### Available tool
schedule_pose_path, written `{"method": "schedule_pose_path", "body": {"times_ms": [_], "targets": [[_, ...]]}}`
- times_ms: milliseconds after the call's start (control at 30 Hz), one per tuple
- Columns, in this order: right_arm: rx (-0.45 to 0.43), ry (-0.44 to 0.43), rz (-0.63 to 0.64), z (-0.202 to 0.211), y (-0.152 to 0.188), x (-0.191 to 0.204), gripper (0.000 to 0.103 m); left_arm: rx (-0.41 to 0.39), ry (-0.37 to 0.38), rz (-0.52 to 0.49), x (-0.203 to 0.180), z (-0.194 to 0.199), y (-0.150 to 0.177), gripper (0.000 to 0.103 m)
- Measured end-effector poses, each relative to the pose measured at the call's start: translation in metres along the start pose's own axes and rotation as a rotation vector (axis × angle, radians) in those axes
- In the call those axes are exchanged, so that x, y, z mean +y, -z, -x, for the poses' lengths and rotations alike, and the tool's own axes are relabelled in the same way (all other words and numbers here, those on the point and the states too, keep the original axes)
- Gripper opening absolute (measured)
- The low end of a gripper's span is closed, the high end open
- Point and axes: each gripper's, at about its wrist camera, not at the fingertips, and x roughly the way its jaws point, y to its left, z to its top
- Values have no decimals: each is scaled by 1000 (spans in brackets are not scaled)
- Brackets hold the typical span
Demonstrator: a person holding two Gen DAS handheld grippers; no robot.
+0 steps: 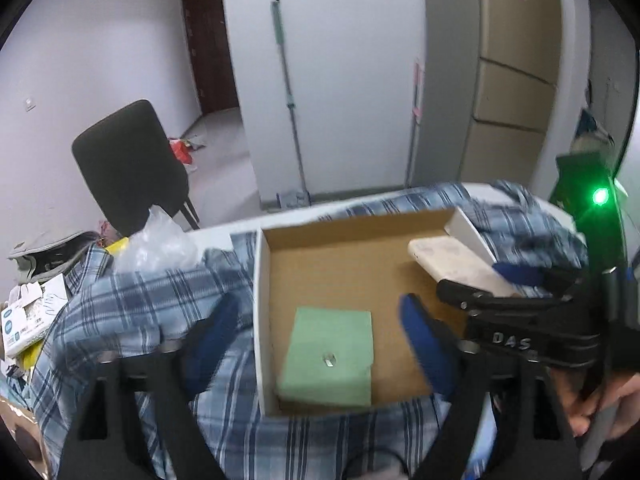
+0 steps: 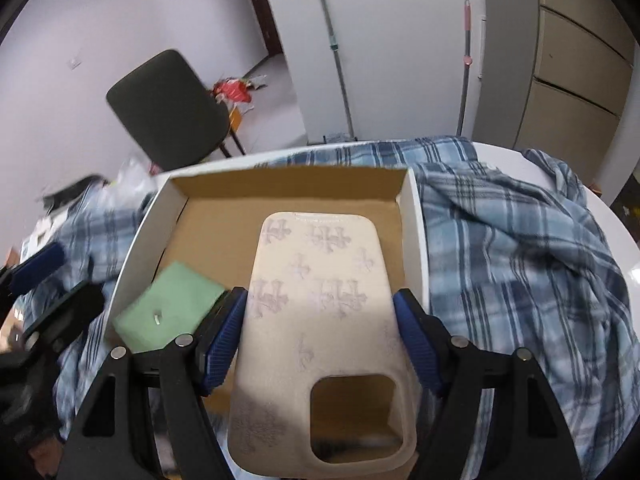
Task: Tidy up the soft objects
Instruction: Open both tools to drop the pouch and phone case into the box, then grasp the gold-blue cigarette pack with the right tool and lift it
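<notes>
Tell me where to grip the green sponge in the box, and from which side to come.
Grip the green sponge across its two opposite side edges, coming straight down from above. It lies flat on the floor of the cardboard box, near the white wall, so a sideways approach looks blocked. The left gripper stands open over it, one finger outside that wall; the right gripper holds the phone case.

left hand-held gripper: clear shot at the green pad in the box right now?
Probably yes. The left hand-held gripper hangs open above the green pad, nothing lying on it. The box wall stands close beside its left edge, which could crowd one finger.
</notes>
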Motion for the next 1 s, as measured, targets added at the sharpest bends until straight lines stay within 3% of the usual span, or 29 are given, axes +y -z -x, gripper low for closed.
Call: {"method": "schedule_pose_path", "body": {"times_ms": [100,167,267,433,733,900,1000], "targets": [[-15,19,-14,-11,-9,3,74,-34,-22,43,6,-5,-6,88],[-20,20,-20,-12,-11,2,80,-39,-20,52,9,-9,-6,88],[-71,26,-14,2,-10,0,89,-57,-32,42,13,-11,0,88],[-118,33,11,40,-7,-4,89,-97,-18,62,23,1,9,88],[-306,42,97,137,28,10,91,-255,49,80,23,87,17,88],[-427,37,109,171,58,20,94,-349,56,89,18,134,34,88],[-468,49,108,179,73,23,95,-364,78,112,17,147,46,88]]}}
